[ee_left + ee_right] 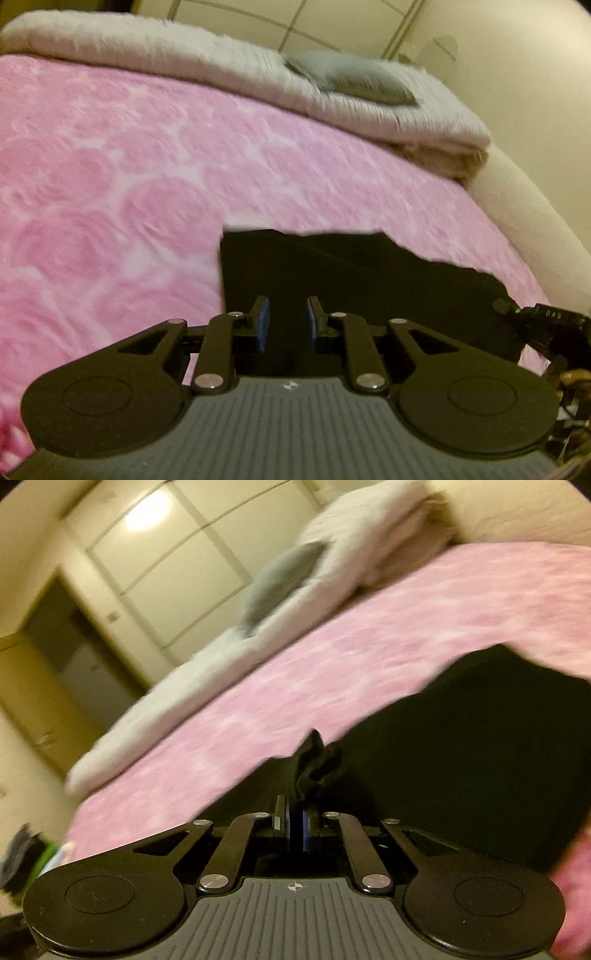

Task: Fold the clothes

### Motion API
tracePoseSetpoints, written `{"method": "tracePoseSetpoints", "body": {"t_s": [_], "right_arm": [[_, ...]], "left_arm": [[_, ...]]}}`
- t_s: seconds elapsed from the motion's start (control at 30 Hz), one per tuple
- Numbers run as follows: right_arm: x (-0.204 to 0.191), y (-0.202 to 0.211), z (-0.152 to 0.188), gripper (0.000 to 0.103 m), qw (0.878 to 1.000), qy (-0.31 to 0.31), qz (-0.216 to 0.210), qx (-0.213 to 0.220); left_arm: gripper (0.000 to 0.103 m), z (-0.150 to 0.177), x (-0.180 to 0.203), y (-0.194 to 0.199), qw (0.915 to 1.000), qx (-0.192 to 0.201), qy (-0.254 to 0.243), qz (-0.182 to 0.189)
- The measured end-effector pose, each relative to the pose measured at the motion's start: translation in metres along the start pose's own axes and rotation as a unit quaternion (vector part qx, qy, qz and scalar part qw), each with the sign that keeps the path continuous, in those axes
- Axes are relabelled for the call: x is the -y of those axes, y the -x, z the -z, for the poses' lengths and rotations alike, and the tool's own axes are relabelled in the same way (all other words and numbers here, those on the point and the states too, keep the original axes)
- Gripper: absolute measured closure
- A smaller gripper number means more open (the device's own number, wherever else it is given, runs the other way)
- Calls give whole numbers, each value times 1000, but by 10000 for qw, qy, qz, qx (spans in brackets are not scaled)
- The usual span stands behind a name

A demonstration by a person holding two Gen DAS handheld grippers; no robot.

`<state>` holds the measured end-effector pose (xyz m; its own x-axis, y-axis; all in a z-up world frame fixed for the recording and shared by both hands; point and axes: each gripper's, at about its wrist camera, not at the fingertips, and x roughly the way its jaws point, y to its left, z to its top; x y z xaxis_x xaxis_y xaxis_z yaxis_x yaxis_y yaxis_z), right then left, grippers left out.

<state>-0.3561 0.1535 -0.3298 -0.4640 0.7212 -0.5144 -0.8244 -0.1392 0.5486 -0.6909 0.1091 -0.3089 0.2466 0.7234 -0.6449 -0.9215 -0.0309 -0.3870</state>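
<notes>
One black garment (354, 280) is lying on the pink bedspread (147, 177), filling the lower centre of the left view and the lower right of the right view; it is looking flat, dark and partly folded. The left gripper (287, 325) is hovering over it with jaws parted, gripping nothing. The right gripper (295, 825) is clenching a bunched fold of the garment. One grey pillow (351, 75) is resting on one white blanket (177, 51) at upper centre.

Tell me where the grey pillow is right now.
The grey pillow lies on the folded white blanket at the far edge of the pink bedspread, beyond the black garment; it appears upper right in the left wrist view.
</notes>
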Motion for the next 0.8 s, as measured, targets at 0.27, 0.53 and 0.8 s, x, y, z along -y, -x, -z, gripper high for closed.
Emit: {"method": "tracePoseSetpoints", "body": {"t_s": [0.27, 0.53, 0.8], "right_arm": [[36, 27, -32, 98, 9990, -153, 100, 417], [84, 46, -43, 98, 9942, -275, 742, 735], [105, 68, -60, 98, 9933, -102, 583, 995]], "left_arm": [[87, 7, 29, -29, 9990, -392, -215, -67], [86, 7, 48, -45, 9971, -566, -498, -115], [86, 6, 65, -54, 9955, -614, -703, -154]]}}
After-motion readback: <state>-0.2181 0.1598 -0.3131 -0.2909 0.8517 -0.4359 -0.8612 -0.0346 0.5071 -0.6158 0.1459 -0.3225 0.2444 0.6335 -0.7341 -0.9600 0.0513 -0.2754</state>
